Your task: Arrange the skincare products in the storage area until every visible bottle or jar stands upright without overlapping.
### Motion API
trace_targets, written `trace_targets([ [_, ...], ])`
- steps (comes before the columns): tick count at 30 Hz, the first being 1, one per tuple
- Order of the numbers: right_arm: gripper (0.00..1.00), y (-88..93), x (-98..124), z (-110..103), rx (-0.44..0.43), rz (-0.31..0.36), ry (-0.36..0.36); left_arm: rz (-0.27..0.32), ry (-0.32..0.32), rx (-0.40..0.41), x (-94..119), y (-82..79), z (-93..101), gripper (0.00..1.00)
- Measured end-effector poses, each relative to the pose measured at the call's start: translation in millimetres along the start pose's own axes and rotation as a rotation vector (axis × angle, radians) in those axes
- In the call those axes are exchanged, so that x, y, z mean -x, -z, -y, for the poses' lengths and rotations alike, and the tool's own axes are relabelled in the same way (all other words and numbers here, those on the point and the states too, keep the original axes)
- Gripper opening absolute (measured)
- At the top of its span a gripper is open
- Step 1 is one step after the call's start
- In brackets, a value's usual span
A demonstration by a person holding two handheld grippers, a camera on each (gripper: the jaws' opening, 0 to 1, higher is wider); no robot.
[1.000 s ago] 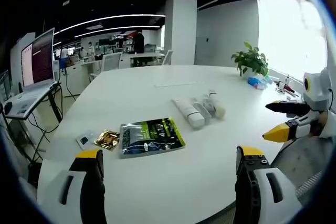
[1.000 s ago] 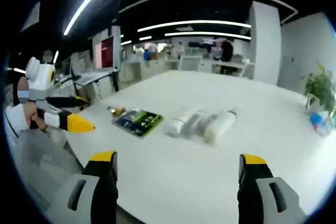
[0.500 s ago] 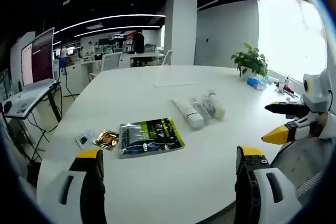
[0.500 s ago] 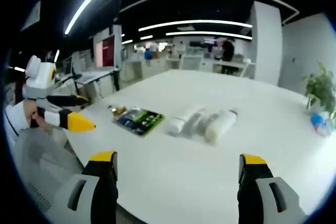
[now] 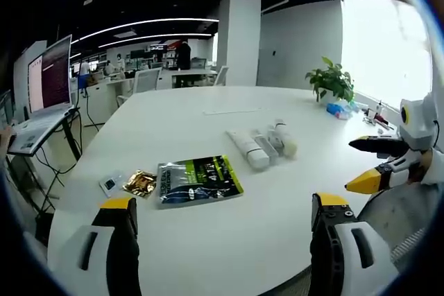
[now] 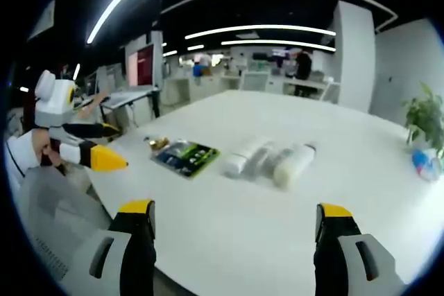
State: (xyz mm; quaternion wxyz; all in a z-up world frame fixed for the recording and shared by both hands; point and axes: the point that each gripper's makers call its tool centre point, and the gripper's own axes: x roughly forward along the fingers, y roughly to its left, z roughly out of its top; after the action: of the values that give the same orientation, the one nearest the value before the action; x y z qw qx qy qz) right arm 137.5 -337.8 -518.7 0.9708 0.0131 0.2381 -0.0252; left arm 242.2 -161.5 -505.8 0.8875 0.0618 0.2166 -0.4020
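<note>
Tubes, white smooth plastic skincare bottles, three or maybe four, blurred, lie on their sides touching mid-way across the matte white round table. Glossy green-black flat foil pouch beside crinkled gold wrapper. Left gripper and right gripper jaws wide apart, empty. Versus a second ago, objects unmoved; right gripper view shifted slightly.

Three white skincare bottles lie on their sides in the middle of the white desk. They are packed close together, side against side, almost parallel. None of them stands upright.
</note>
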Motion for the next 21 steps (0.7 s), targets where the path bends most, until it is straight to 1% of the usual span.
trace_targets([
  [17,1.00,0.4,-0.7,0.9,0.009,-0.005,0.004,0.000,0.002,0.004,-0.6,0.0,-0.9,0.99],
  [21,1.00,0.5,-1.1,3.2,0.000,-0.006,0.012,-0.001,0.000,0.008,-1.4,0.4,-1.5,0.99],
])
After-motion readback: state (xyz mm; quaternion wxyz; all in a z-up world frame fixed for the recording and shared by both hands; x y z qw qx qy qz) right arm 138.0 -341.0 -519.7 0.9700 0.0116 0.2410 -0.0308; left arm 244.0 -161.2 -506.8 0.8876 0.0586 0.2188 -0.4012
